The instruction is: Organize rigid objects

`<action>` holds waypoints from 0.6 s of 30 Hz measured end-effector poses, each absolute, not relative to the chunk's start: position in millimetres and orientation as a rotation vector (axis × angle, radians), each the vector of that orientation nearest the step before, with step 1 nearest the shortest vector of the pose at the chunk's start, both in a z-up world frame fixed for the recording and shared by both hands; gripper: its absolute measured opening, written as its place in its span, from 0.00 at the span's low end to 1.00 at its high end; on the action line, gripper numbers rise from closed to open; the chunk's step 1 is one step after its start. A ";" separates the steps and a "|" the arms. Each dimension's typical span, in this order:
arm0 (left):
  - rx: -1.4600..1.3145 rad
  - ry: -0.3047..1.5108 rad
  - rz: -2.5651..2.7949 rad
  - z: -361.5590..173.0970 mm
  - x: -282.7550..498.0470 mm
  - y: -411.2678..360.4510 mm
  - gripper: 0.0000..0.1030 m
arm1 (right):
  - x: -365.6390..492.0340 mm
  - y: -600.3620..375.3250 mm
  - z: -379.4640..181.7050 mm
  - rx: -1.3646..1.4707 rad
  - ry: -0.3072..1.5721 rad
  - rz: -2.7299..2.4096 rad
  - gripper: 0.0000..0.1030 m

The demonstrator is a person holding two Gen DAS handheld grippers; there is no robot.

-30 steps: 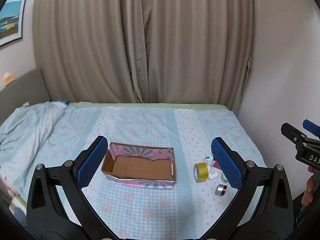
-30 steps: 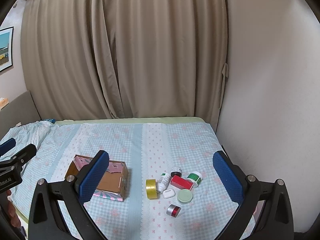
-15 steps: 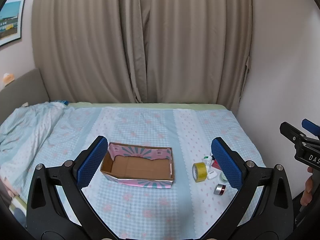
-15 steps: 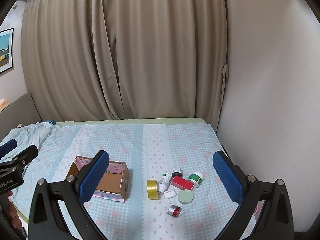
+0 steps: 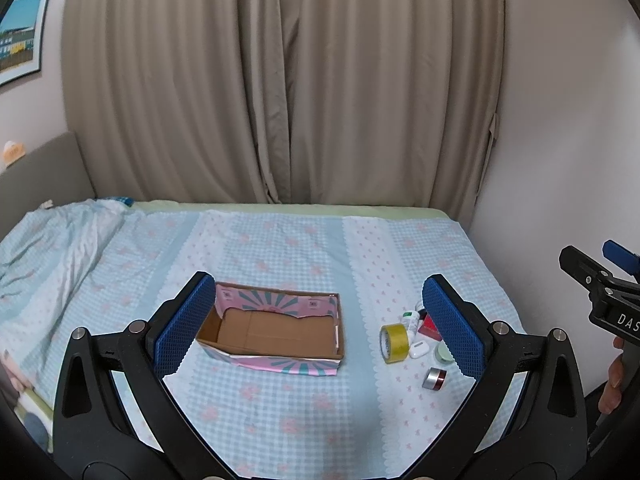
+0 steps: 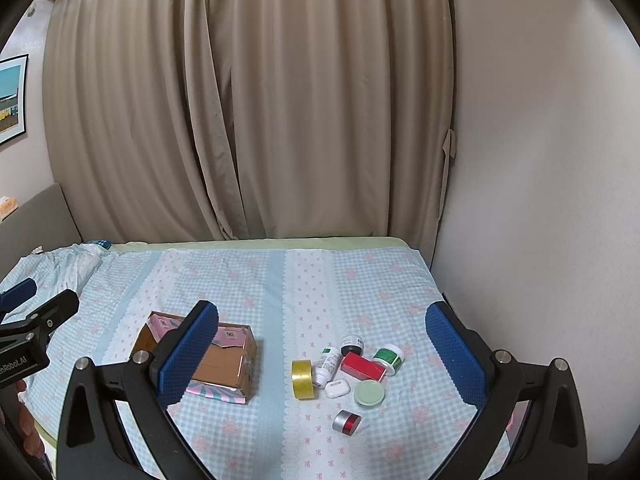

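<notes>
An open cardboard box (image 5: 276, 330) (image 6: 224, 364) with pink patterned sides lies on the bed, empty. To its right is a cluster of small items: a yellow tape roll (image 6: 303, 379) (image 5: 394, 343), a white bottle (image 6: 328, 366), a red box (image 6: 362, 366), a green-lidded jar (image 6: 388, 356), a dark jar (image 6: 352, 345), a white earbud case (image 6: 335, 388), a pale green lid (image 6: 369, 394) and a red-silver cylinder (image 6: 346, 422) (image 5: 434, 379). My left gripper (image 5: 318, 326) is open and empty above the box. My right gripper (image 6: 322, 350) is open and empty above the cluster.
The bed has a blue checked sheet (image 5: 300, 412) with a rumpled quilt (image 5: 52, 248) at the left. Beige curtains (image 5: 280, 80) hang behind and a white wall (image 6: 540, 200) bounds the right side. A grey headboard (image 5: 40, 168) stands at the left.
Both grippers have drifted slightly; the box and items sit a little differently in view. Nothing was grasped or moved.
</notes>
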State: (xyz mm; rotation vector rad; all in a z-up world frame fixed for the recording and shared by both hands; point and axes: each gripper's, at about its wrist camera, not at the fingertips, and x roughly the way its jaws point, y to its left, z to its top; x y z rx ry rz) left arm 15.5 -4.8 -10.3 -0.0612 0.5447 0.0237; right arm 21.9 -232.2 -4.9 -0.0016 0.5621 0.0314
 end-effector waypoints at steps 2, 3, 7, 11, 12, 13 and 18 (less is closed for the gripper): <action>-0.063 0.546 0.024 -10.5 16.0 -4.5 1.00 | 22.2 -231.7 -5.0 -0.003 0.560 0.031 1.00; -0.063 0.547 0.025 -10.6 16.1 -4.9 1.00 | 22.0 -231.5 -4.9 -0.004 0.561 0.030 1.00; -0.061 0.547 0.028 -10.0 16.4 -4.7 1.00 | 21.6 -231.7 -5.1 -0.002 0.561 0.030 1.00; -0.061 0.548 0.030 -10.0 16.8 -4.6 1.00 | 22.5 -231.8 -5.9 -0.001 0.560 0.031 1.00; -0.061 0.549 0.030 -10.0 17.0 -4.4 1.00 | 23.6 -232.1 -6.0 0.001 0.561 0.031 1.00; -0.061 0.549 0.030 -10.0 17.2 -4.1 1.00 | 22.4 -231.6 -6.1 0.000 0.561 0.032 1.00; -0.070 0.552 0.021 -9.4 16.4 -2.1 1.00 | 24.2 -231.4 -6.9 0.005 0.558 0.033 1.00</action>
